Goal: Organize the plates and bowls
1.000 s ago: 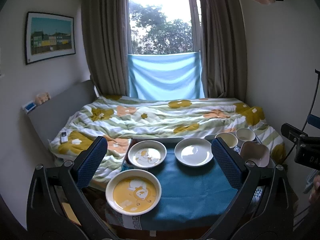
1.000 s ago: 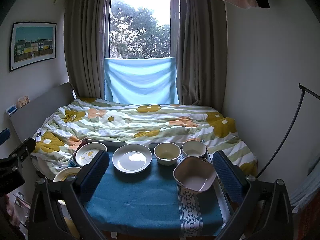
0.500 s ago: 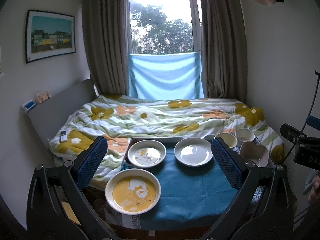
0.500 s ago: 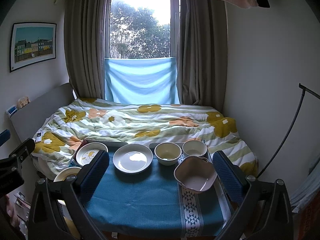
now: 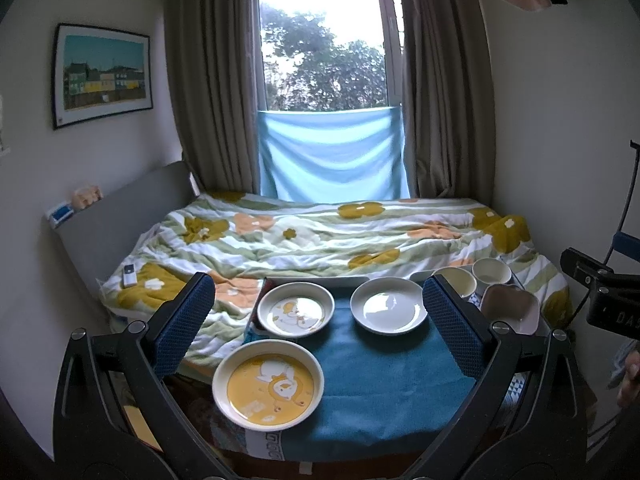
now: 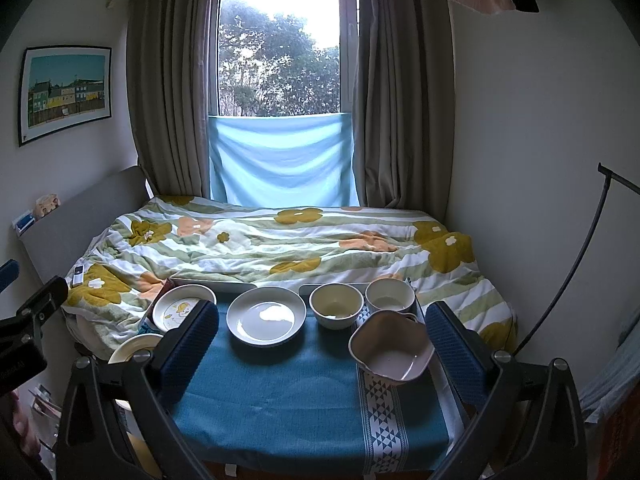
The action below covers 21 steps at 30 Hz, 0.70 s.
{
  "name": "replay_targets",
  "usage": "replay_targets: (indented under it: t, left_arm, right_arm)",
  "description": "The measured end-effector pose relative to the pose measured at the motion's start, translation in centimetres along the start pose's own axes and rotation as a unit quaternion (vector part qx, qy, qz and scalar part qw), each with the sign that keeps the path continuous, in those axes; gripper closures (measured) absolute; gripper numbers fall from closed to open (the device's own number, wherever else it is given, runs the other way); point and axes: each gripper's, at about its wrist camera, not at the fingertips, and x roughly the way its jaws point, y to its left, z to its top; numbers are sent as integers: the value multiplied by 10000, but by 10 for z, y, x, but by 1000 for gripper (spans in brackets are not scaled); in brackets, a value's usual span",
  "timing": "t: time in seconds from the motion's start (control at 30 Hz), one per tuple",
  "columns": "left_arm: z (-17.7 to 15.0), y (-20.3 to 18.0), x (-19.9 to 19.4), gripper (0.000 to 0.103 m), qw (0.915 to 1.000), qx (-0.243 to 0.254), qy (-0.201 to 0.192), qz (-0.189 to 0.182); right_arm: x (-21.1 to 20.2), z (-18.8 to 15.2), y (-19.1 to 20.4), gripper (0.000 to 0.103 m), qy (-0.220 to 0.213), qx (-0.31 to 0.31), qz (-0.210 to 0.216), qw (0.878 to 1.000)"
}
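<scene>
The left gripper (image 5: 318,318) hangs above the near edge of a table covered by a teal cloth (image 5: 384,392), its blue-padded fingers (image 5: 182,322) spread wide apart with nothing between them. Nearest to it, just ahead and slightly left of its centre line, lies the yellow duck plate (image 5: 268,384) at the cloth's near left corner. Further ahead sits a white duck plate (image 5: 295,310), and to that plate's right, apart from it, a plain white plate (image 5: 390,311).

The right gripper (image 6: 322,334) hovers over the same table, its fingers (image 6: 452,346) also wide apart and empty. Closest to it, just inside its right finger, stands a pink lobed bowl (image 6: 391,347) on the cloth's patterned white stripe (image 6: 380,428). Ahead and left of centre is the plain white plate (image 6: 266,316); straight ahead, just beyond the pink bowl, a cream bowl (image 6: 337,305) and a white bowl (image 6: 390,295) stand side by side, nearly touching. The white duck plate (image 6: 180,308) shows partly behind the left finger, and a rim of the yellow plate (image 6: 134,346) peeks out further left.

Beyond the table lies a bed with a flowered quilt (image 6: 280,244), and past it a window (image 6: 280,46) between brown curtains (image 6: 168,92), its lower part draped with a light blue cloth (image 6: 280,160).
</scene>
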Motion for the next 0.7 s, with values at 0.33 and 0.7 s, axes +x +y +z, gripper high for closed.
replay_targets:
  t: [0.33,0.7]
  left_arm:
    - [-1,-4,-4,0,9999,18,-125,-65]
    - [-1,-2,-4,0,9999,13,-137,-35]
  right_arm:
    - [0,1,-1,0,-10,5,-2,10000]
    - [0,0,-2,0,-7,13,2,10000]
